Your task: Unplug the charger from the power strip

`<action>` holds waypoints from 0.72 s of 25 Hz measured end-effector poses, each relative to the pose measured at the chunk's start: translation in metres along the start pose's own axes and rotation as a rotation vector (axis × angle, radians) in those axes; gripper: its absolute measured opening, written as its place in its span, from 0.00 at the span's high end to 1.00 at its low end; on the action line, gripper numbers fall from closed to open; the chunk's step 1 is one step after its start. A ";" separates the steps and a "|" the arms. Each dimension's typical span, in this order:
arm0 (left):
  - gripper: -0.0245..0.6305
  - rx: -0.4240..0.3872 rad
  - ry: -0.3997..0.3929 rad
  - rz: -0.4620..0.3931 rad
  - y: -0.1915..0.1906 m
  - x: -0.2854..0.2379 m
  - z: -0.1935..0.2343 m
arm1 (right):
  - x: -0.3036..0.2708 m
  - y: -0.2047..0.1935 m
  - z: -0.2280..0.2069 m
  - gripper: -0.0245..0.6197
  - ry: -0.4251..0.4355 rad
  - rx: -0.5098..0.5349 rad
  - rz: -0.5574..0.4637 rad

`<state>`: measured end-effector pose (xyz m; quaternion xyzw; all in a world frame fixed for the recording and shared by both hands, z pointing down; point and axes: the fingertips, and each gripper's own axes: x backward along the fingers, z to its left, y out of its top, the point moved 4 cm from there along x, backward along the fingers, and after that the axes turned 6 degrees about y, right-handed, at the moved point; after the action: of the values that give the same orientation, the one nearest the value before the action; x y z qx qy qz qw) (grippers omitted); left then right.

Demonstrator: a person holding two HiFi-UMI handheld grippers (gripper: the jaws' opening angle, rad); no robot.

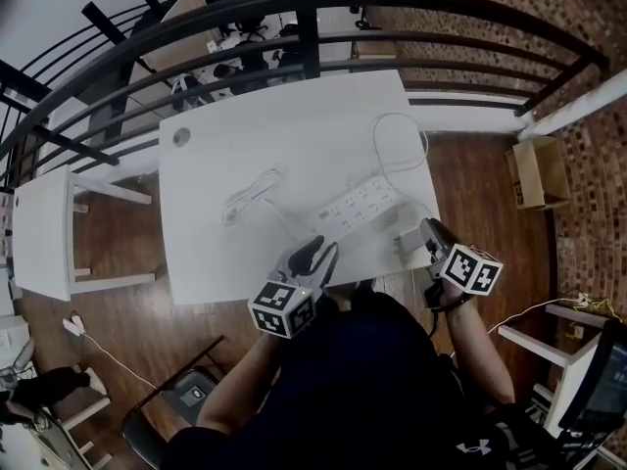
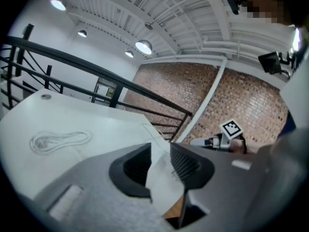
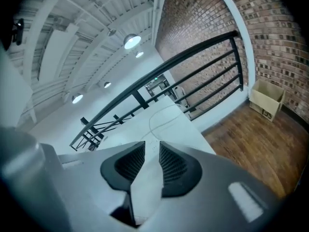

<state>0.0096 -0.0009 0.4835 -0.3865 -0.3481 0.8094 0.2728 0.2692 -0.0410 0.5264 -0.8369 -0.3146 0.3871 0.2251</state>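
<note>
White charger (image 1: 406, 244) (edge hidden by right claw (image 1: 428, 228)) lies near power strip (image 1: 358, 204).

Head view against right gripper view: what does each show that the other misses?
Only the head view: the white rectangular power strip and the left tool. Only the right gripper view: round ceiling lamps and the jaws of the right tool, apart with nothing between. Both: the white table, black metal railing and brown cardboard box.
</note>
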 end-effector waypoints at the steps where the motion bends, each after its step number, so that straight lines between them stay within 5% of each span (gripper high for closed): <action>1: 0.78 -0.003 -0.004 -0.022 0.006 0.002 -0.003 | 0.002 0.007 0.015 0.82 0.030 0.023 -0.015; 8: 0.95 -0.027 -0.043 -0.130 0.045 0.025 -0.029 | 0.022 0.041 0.109 0.94 0.227 0.235 -0.102; 18: 0.95 -0.246 -0.096 -0.214 0.062 0.033 -0.072 | 0.040 0.025 0.166 0.95 0.354 0.471 -0.176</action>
<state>0.0394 0.0103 0.3880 -0.3387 -0.4964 0.7443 0.2913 0.1673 -0.0085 0.3910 -0.7858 -0.2432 0.2765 0.4969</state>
